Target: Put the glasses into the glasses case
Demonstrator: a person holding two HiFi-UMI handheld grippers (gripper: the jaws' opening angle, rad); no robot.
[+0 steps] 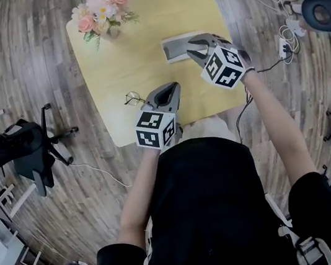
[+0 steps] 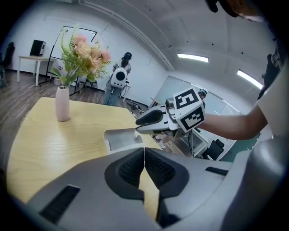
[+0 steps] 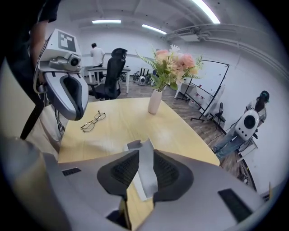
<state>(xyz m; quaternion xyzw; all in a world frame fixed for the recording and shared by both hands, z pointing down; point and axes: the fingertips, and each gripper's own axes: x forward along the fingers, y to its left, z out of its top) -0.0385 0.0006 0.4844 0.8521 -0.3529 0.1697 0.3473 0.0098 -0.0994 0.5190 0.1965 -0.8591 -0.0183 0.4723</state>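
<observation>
The glasses (image 1: 133, 97) lie on the yellow table (image 1: 134, 58) near its front edge, just left of the left gripper (image 1: 171, 90), whose jaws are pressed together on nothing; unless they part first, they may nudge the thin frame off that edge; further right, the open grey glasses case (image 1: 175, 48) appears pinched by its rim in the right gripper's (image 1: 192, 48) narrow jaws; a slipping pinch could tip it.

Most likely an open-plan office or robotics lab. There is a wood-plank floor (image 1: 28, 63) all round, a black swivel chair (image 1: 27, 149) out to the left of the left gripper (image 1: 168, 92), and loose cables (image 1: 286, 30) to the right of the right gripper (image 1: 194, 48). Ceiling strip lights (image 3: 106, 21), a whiteboard on a stand (image 3: 214, 79) and a white robot-like machine (image 3: 247, 122) lie far ahead of that gripper.
</observation>
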